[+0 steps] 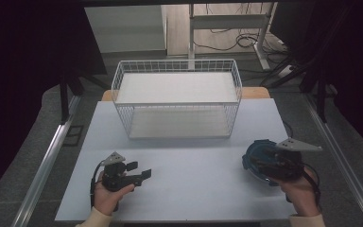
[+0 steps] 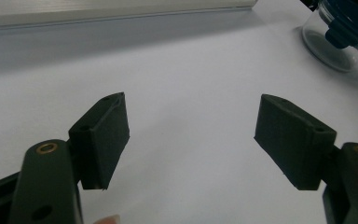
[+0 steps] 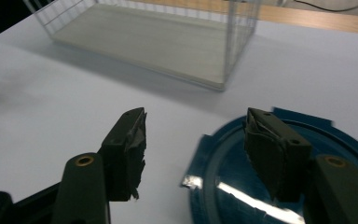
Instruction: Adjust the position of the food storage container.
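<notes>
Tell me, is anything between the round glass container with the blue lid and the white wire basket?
Nothing visible: bare white table lies between the round glass container with the blue lid and the white wire basket.

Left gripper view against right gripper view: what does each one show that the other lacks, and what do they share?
Left gripper view alone: the clear glass side wall of the round blue-lidded container, seen from the side. Right gripper view alone: the white wire basket with its pale board floor, and the container's blue lid from above. Shared: the white tabletop and, in each, an open pair of black jaws.
</notes>
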Tool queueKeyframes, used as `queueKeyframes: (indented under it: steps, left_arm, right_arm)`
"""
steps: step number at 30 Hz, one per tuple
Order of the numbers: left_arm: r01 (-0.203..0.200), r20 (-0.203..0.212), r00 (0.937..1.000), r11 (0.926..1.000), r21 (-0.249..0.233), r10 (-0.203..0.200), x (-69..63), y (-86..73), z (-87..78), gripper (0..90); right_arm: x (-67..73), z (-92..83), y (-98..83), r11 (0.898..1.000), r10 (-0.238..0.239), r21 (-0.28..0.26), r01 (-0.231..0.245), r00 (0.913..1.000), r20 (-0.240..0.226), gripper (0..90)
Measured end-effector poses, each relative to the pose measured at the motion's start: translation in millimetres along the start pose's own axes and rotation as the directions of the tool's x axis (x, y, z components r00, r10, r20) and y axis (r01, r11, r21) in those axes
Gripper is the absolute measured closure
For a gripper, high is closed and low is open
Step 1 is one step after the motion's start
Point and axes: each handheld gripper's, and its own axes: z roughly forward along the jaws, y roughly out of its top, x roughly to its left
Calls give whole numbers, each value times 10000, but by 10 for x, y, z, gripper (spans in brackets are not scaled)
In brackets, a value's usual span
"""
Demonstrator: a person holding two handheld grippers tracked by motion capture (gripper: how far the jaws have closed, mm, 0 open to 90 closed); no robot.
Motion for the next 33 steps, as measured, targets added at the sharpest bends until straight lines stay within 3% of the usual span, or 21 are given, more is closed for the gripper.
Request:
queueKeyframes:
  steps: [6, 15, 23, 27, 33]
  left_arm:
    - [-6, -21, 10000, 10000, 38, 6, -4, -2, 12, 250]
    - [-21, -35, 10000, 9999, 113, 21, -7, -6, 24, 250]
    - [10, -67, 10000, 9999, 109, -10, -8, -9, 27, 251]
    - [-21, -90, 10000, 9999, 117, 23, -5, -9, 25, 251]
    - [-28, -106, 9999, 9999, 140, 30, 2, -10, 28, 251]
  right_arm:
    - [-222, -80, -18, 9994, 349, -58, -347, 9986, 398, 463]
    - [-577, -150, -106, 9971, 719, 146, -743, 9899, 1220, 587]
    - [-860, -209, -177, 9945, 982, 152, -1038, 9719, 2141, 769]
    - [-1002, -248, -238, 9925, 1111, 193, -1204, 9580, 2644, 869]
    - [-1167, -207, -368, 9871, 1182, 622, -1476, 9334, 3389, 887]
